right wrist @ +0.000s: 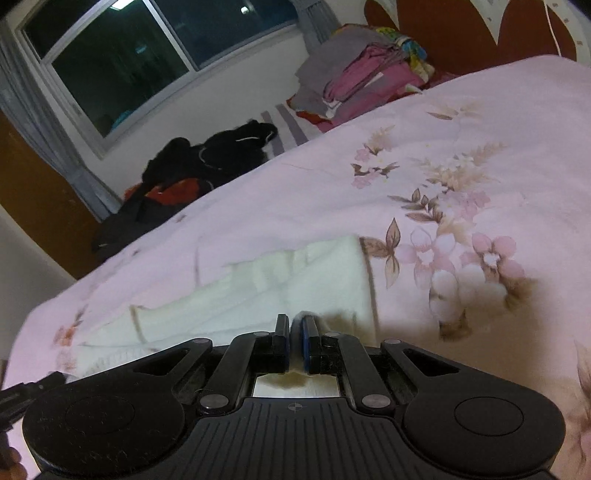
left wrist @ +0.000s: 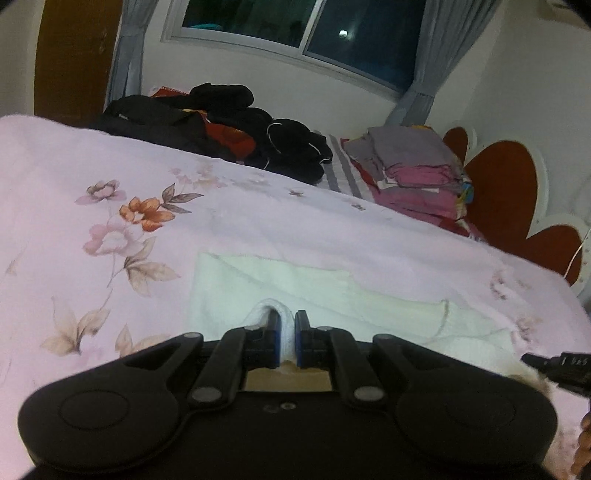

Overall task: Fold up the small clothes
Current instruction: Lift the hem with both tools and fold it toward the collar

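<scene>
A small white garment (left wrist: pixel 332 291) lies spread on the pink flowered bedspread (left wrist: pixel 110 166), low in the left wrist view. My left gripper (left wrist: pixel 287 317) is shut on a bunched fold of its near edge, with white cloth pinched between the blue pads. In the right wrist view the same white garment (right wrist: pixel 295 280) stretches left from the jaws. My right gripper (right wrist: pixel 295 321) is shut on the garment's near edge, where a thin bit of cloth shows between the pads. The tip of the other gripper (left wrist: pixel 554 369) shows at the right edge of the left wrist view.
A heap of black and red clothes (left wrist: pixel 221 125) lies at the far side of the bed. A stack of folded grey and pink clothes (left wrist: pixel 417 166) sits by the red headboard (left wrist: pixel 509 192). A dark window (left wrist: pixel 314 29) with grey curtains is behind.
</scene>
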Demonstrator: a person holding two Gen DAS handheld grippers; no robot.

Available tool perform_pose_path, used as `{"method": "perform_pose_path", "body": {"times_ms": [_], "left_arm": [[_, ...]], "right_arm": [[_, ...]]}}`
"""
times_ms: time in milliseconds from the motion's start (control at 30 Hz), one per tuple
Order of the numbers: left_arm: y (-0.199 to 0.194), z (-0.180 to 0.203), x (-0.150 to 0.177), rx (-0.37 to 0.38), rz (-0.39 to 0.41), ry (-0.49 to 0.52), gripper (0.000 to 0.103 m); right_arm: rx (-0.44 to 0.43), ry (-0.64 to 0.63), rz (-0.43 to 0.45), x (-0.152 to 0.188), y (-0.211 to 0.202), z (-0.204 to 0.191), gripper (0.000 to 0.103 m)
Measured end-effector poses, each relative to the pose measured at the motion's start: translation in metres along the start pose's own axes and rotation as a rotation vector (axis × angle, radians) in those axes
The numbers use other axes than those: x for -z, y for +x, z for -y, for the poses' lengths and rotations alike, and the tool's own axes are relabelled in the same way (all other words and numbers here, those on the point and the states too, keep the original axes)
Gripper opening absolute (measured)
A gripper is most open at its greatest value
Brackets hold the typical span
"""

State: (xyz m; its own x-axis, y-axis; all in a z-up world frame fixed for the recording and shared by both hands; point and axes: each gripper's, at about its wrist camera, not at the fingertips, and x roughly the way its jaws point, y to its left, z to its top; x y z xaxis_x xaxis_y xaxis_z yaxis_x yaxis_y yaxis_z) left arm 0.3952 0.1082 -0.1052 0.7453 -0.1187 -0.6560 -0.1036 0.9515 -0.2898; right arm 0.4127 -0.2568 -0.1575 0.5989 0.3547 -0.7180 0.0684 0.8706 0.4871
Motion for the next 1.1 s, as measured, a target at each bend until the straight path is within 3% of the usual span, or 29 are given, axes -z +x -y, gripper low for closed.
{"method": "perform_pose_path", "body": {"times_ms": [67,200,267,300,333,433,667,733,767,800,833,967,1033,1100], "left_arm": [[0.01,0.002,-0.003,-0.016,-0.003,0.011,0.008],[0.017,0.0,-0.008,-0.048,0.002,0.01,0.028],[0.013,-0.006,-0.011,-0.034,0.002,-0.006,0.042],[0.009,-0.008,-0.012,-0.028,0.005,-0.017,0.06],[0.004,-0.011,-0.013,-0.024,0.02,-0.024,0.07],[-0.006,-0.012,-0.016,-0.007,0.044,0.038,0.07],[0.02,-0.011,-0.009,0.037,-0.049,0.108,0.068],[0.029,-0.009,-0.007,0.048,-0.074,0.112,0.063],[0.032,-0.009,-0.007,0.051,-0.077,0.118,0.061],[0.033,-0.008,-0.007,0.056,-0.079,0.127,0.054],[0.035,-0.007,-0.007,0.061,-0.08,0.134,0.046],[0.041,-0.005,-0.006,0.079,-0.103,0.148,0.04],[0.042,-0.004,-0.005,0.089,-0.118,0.163,0.031],[0.044,-0.003,-0.003,0.098,-0.13,0.181,0.029]], "right_arm": [[0.023,-0.025,0.016,-0.002,0.006,-0.002,0.006],[0.033,-0.051,0.02,-0.01,0.016,-0.002,0.006],[0.014,-0.056,0.023,-0.013,0.017,-0.002,0.006],[0.007,-0.065,0.026,-0.015,0.016,-0.002,0.006],[0.001,-0.077,0.027,-0.016,0.016,-0.003,0.007],[-0.013,-0.124,0.011,-0.016,0.019,-0.004,0.007],[-0.03,-0.142,-0.037,-0.011,0.038,-0.001,0.008],[-0.036,-0.156,-0.042,-0.011,0.041,-0.003,0.026],[-0.038,-0.167,-0.032,-0.011,0.04,-0.004,0.061],[-0.039,-0.181,-0.012,-0.011,0.037,-0.005,0.077],[-0.042,-0.203,0.0,-0.011,0.035,-0.006,0.076],[-0.043,-0.252,-0.029,-0.013,0.04,-0.008,0.064],[-0.048,-0.273,-0.049,-0.011,0.045,-0.008,0.059],[-0.058,-0.288,-0.073,-0.009,0.051,-0.009,0.045]]}}
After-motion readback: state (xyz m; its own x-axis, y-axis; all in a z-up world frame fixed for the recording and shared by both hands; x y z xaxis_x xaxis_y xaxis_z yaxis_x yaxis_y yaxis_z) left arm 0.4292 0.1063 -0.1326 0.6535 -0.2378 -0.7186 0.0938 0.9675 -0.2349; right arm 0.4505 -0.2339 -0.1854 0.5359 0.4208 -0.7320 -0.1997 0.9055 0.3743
